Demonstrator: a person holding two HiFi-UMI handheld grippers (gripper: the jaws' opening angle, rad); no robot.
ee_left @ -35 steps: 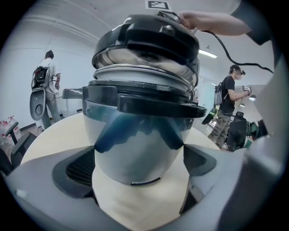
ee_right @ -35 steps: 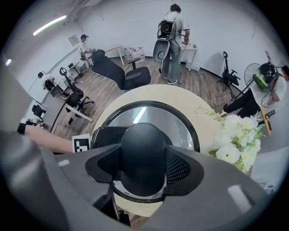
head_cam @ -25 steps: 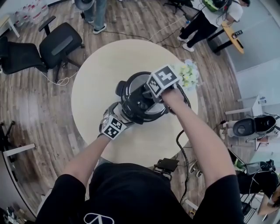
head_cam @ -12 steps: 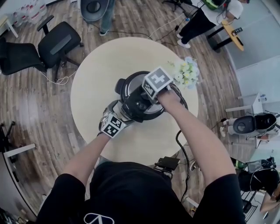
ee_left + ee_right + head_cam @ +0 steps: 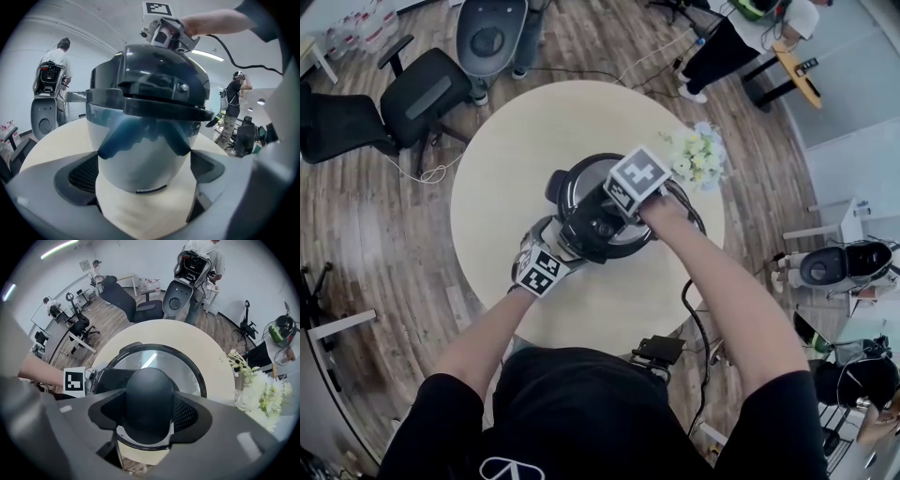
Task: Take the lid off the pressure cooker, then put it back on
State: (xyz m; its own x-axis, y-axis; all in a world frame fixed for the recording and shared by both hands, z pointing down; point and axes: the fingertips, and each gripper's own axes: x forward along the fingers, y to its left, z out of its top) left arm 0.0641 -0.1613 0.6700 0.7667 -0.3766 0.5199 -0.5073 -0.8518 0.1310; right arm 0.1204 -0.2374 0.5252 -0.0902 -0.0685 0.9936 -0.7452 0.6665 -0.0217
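Note:
The pressure cooker stands in the middle of a round pale table. Its black lid sits on the silver body. My right gripper points down from above and is shut on the lid's black domed knob, one pad on each side. In the right gripper view the shiny lid top ring shows around the knob. My left gripper reaches in low from the near left. Its jaws lie against both sides of the cooker's silver body, with the table showing underneath.
A bunch of white and yellow flowers stands right of the cooker, close to my right hand. A black cable hangs off the table's near right edge. Office chairs and a grey scooter shell stand beyond the table, with people farther off.
My right gripper has turned slightly on the knob and shifted a little left. The left gripper has stayed put. The grey scooter shell has come into view behind the table.

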